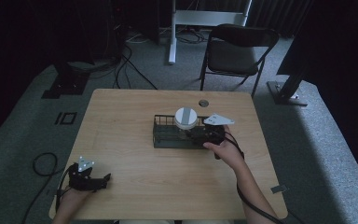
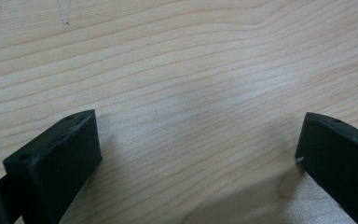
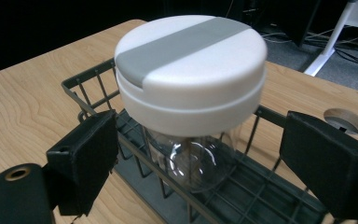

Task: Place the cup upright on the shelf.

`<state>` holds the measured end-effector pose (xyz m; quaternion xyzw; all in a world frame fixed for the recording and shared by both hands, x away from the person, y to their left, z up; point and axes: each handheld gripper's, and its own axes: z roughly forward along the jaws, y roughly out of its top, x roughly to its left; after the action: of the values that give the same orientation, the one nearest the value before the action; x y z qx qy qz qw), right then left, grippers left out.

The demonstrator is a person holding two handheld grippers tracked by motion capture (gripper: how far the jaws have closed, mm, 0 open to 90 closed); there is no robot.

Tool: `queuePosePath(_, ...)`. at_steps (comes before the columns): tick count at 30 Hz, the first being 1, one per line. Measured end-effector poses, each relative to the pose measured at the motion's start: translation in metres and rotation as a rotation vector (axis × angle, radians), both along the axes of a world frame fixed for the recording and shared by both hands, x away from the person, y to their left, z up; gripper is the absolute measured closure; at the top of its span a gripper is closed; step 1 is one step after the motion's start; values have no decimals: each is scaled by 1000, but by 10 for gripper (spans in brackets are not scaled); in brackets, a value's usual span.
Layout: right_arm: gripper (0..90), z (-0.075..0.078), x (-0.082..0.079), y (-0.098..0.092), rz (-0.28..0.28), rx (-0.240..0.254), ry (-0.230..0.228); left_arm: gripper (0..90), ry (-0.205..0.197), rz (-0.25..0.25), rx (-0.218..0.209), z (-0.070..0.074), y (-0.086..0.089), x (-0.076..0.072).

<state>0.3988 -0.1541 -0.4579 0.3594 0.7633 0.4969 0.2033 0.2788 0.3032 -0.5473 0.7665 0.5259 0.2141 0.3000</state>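
Jar stood upright inside the wire basket. Your right gripper sat at the basket's near rim, jaws wide, flanking the jar, gripping nothing. Left gripper, well apart from it, gaped empty.

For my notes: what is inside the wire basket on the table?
A clear jar with a white and grey lid stands in the wire basket. The lid hides part of the jar's inside.

jar base hidden behind basket wires, contents perhaps none, basket cropped below
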Motion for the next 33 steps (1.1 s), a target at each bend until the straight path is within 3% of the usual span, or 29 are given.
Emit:
queuePosePath(16,116,4,-20,-28,-19,12,-33,2,0,0,0,0,0,0)
queuePosePath(33,116,-13,-40,-63,-76,13,-42,2,0,0,-1,0,0,0)
